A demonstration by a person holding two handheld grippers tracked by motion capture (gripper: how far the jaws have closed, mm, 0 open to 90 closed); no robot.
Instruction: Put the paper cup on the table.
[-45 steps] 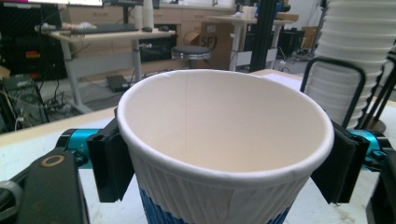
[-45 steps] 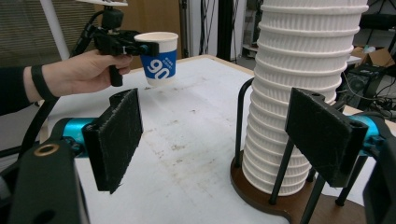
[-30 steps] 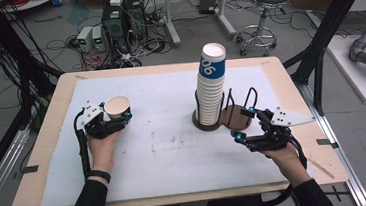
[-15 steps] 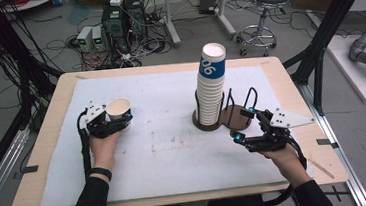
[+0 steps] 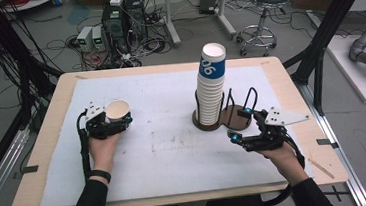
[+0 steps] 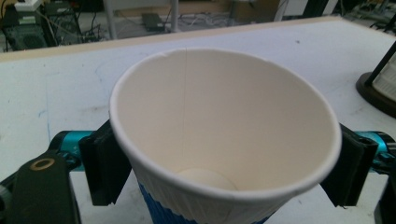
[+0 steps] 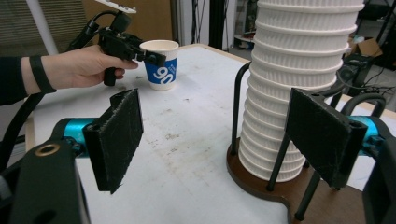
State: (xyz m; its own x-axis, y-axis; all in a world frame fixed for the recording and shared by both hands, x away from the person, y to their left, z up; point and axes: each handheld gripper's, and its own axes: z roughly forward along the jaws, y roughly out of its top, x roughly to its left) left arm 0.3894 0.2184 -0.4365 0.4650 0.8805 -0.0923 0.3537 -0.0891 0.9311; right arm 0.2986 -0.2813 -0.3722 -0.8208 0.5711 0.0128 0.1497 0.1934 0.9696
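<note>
Paper cup point(image 5: 117, 110) stands upright on the desk point(image 5: 175, 149), mouth up, between the left gripper point(image 5: 114, 124)'s just-loosening jaws; right gripper point(image 5: 241, 126) jaws wide, empty

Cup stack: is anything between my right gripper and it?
Partly. The right gripper faces the cup stack, jaws open, with bare table between. But the holder's black wire posts rise beside the stack's lower part, so a low grip would likely hit them. Higher up, nothing visible blocks.
</note>
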